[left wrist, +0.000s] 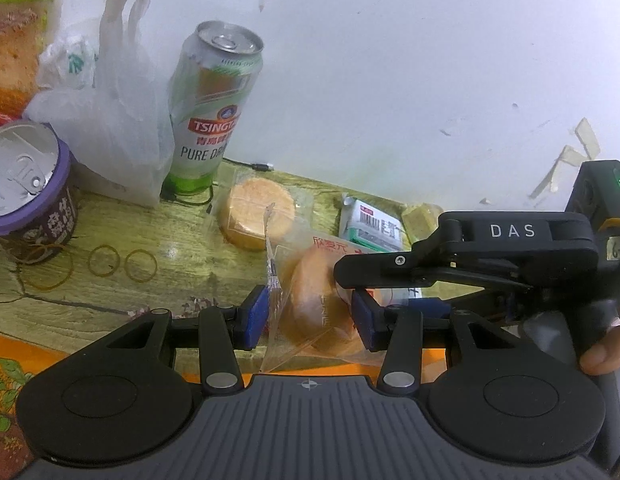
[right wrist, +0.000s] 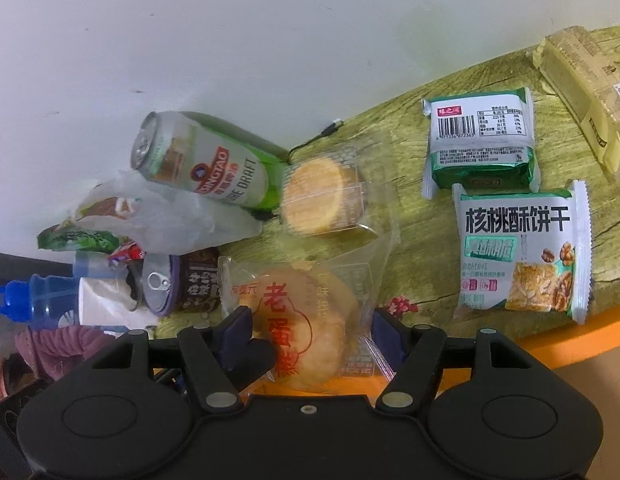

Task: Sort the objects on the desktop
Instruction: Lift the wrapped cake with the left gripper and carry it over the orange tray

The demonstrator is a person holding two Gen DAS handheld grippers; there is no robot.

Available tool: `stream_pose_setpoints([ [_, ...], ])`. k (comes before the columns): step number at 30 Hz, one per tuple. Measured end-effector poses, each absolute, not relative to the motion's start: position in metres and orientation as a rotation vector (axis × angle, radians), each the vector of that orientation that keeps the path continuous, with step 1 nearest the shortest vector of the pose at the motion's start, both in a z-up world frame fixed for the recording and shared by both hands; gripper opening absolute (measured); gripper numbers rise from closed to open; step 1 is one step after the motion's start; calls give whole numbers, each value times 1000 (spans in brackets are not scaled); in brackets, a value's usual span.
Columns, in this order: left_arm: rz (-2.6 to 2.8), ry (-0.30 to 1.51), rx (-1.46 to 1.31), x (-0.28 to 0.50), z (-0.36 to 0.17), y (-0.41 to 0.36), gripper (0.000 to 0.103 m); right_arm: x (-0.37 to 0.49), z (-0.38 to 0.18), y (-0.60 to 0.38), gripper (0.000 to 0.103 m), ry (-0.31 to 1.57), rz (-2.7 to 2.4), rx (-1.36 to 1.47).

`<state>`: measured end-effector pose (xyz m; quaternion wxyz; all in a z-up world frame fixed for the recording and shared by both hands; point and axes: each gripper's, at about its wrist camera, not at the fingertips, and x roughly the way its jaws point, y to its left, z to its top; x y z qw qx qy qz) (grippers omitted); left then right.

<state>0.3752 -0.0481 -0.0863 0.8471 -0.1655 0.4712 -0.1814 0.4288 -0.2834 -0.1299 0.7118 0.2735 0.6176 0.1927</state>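
Both tools grip one clear-wrapped cake packet [right wrist: 305, 332] — left tool [left wrist: 310, 316], right tool [right wrist: 310, 340] — above the table [right wrist: 422, 240]

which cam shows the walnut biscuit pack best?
Right wrist: the walnut biscuit pack lies face-up on the table, whole front print readable. Left wrist: the right gripper hides all but a small white sliver.

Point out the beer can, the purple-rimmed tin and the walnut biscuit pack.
beer can [left wrist: 207, 120], left wrist view, label.
purple-rimmed tin [left wrist: 23, 172], left wrist view, silver lid.
walnut biscuit pack [right wrist: 518, 252], right wrist view, front.
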Motion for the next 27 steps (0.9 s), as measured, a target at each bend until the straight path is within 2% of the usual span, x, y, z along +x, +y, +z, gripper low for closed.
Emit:
stream_pose_setpoints([
  [11, -363, 992, -311, 349, -70, -57, 45, 407, -113, -295, 64, 1360, 464, 621],
  [27, -328, 1025, -264, 307, -66, -63, 45, 366, -120, -295, 64, 1390, 527, 642],
])
